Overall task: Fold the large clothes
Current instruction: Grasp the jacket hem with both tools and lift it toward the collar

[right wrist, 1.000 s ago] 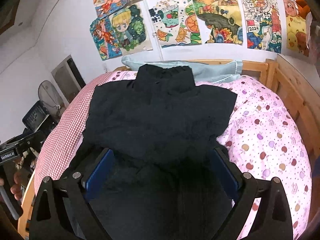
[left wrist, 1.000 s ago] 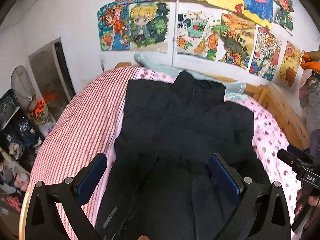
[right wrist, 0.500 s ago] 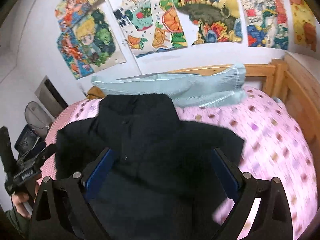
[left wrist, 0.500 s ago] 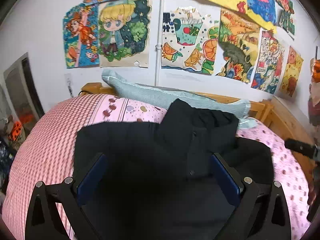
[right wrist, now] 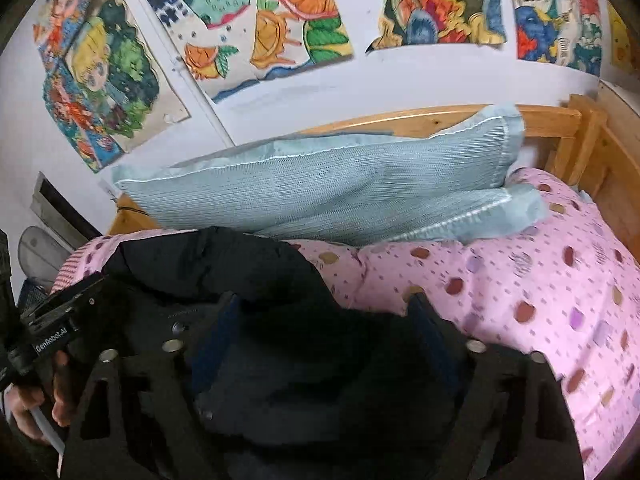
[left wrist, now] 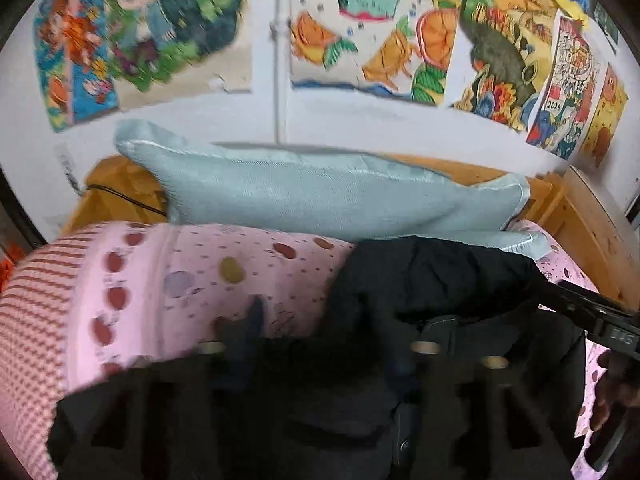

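Note:
A black jacket (left wrist: 440, 280) lies on the pink dotted duvet (left wrist: 160, 280), its collar end close to a pale blue pillow (left wrist: 320, 196). My left gripper (left wrist: 328, 344) is blurred over the jacket's left shoulder edge. Its jaws are closing with fabric between them, and the left fingertip (left wrist: 256, 320) still stands over bare duvet. My right gripper (right wrist: 320, 320) hangs over the right shoulder of the jacket (right wrist: 224, 264). Its jaws are also closing, still wide, with black cloth between them and unpinched. Each view shows the other gripper at its edge: the right one (left wrist: 592, 316) and the left one (right wrist: 60, 320).
The pillow (right wrist: 340, 192) leans on the wooden headboard (right wrist: 580, 128) just past the collar. Colourful drawings (right wrist: 260, 28) cover the white wall behind. Pink duvet (right wrist: 520, 280) spreads to the right. A hand (right wrist: 28, 400) holds the left gripper.
Both grippers have travelled up the jacket from its lower part to the shoulders near the pillow, sinking closer to the cloth. Both pairs of jaws have narrowed, the left more.

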A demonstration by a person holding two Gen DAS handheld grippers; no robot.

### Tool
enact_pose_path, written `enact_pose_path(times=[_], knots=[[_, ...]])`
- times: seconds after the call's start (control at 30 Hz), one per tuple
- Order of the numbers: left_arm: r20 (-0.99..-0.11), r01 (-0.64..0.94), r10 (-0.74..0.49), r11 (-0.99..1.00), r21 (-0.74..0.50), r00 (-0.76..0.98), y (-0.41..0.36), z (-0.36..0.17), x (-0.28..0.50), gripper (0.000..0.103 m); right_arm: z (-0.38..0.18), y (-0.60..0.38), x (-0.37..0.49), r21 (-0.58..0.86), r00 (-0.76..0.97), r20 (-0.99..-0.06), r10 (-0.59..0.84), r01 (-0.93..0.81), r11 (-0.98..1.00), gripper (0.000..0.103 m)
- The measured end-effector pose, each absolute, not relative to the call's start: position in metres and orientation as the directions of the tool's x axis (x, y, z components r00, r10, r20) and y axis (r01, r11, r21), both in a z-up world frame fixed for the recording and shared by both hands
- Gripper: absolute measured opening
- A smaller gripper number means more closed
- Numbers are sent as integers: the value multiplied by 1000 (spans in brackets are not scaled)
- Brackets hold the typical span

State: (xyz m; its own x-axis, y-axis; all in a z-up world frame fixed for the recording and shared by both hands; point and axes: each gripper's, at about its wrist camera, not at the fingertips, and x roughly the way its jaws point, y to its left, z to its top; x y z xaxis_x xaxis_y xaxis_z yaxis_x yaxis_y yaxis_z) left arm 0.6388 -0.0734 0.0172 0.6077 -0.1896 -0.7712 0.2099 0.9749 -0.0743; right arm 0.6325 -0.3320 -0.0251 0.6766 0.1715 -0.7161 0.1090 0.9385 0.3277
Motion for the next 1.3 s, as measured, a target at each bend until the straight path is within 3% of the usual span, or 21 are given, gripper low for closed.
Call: enact_pose_path(times=[0.03, 0.1, 0.2, 0.37, 0.47, 0.67, 0.87, 1.17, 1.3], knots=[[-772, 210, -222, 971, -117, 595, -72, 14, 642, 14, -26, -331, 637, 331, 676, -715, 175, 107, 937, 60], [-757, 200, -248, 967, -157, 605, -70, 13, 641, 10, -31, -325, 643, 343, 682, -710, 177, 115, 932, 25], [-714, 213, -277, 960, -181, 643, -62, 20, 624, 9, -27, -323, 626, 367, 739, -651, 172, 109, 924, 12], [-623, 260, -328, 944, -201, 710, -33, 38, 568, 7, -11, -327, 557, 354, 827, -529, 190, 11, 935, 8], [-618, 282, -309, 949, -143, 723, -22, 42, 528, 6, -10, -333, 519, 325, 845, -496, 200, -33, 945, 6], [-693, 333, -258, 943, -28, 673, -22, 17, 483, 6, -32, -326, 478, 191, 824, -544, 160, -64, 980, 5], [-756, 289, -193, 957, -5, 626, -28, -37, 484, 6, -87, -327, 478, 152, 767, -627, 136, -50, 987, 4], [-726, 293, -156, 954, 66, 670, -34, -74, 483, 6, -127, -325, 483, 149, 766, -630, 128, -42, 988, 3], [-712, 301, -191, 953, 31, 676, -28, -68, 482, 6, -125, -325, 478, 160, 785, -606, 131, -42, 986, 3]])
